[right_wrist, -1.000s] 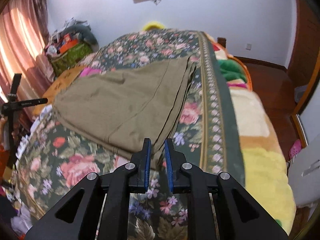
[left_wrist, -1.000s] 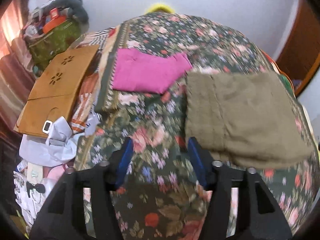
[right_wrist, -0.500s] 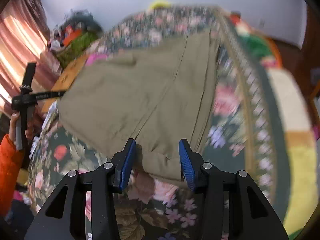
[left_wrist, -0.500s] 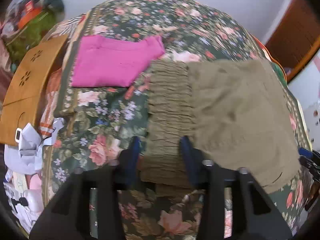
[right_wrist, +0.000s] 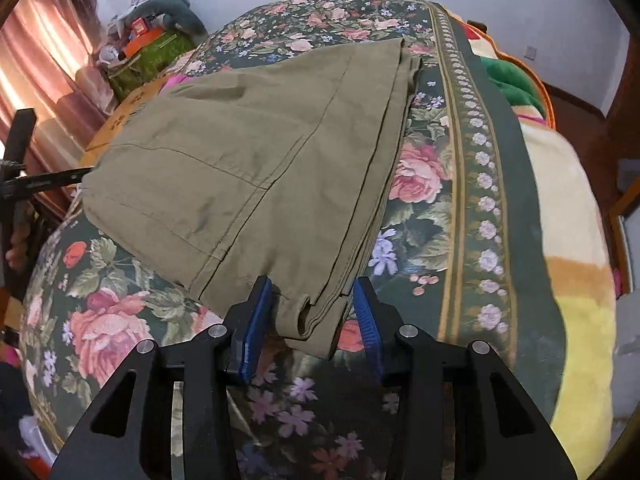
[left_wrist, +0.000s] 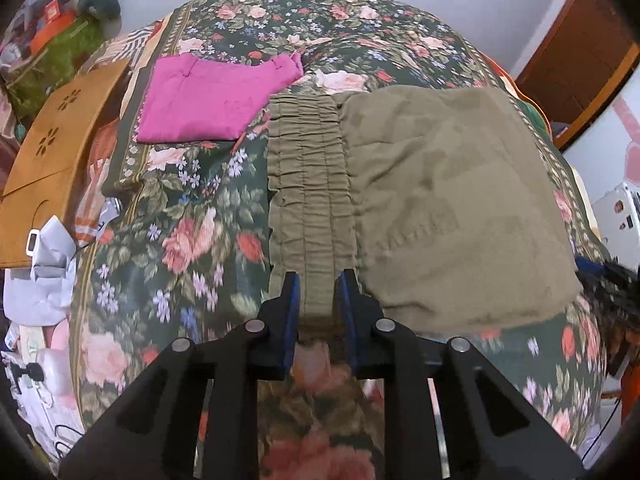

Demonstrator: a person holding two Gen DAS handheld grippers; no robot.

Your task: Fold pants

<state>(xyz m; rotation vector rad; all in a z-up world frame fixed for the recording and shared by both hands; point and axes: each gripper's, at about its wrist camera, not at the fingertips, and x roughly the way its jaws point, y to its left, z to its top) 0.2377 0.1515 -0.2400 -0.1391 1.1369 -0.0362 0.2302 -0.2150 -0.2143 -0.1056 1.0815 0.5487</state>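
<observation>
Olive pants [left_wrist: 440,200]: my left gripper [left_wrist: 318,300] is closing on the waistband, right gripper [right_wrist: 312,312] closing around the hem corner, so I can fold.

The pants [left_wrist: 440,200] lay folded on the bedspread [left_wrist: 192,240], their gathered waistband [left_wrist: 308,200] at the left end in the left wrist view. A second folded garment [left_wrist: 212,100] lay behind and to the left of the waistband, apparently just touching its far corner. A board [left_wrist: 52,160] rested beyond the bedspread's left edge, with a heap of bags [left_wrist: 52,40] behind it. The left gripper [left_wrist: 318,300] straddled the near end of the waistband, its jaws closing. The right gripper [right_wrist: 312,312] straddled the near corner of the leg hems [right_wrist: 308,316], jaws closing; a blanket [right_wrist: 568,240] lay to the right.
</observation>
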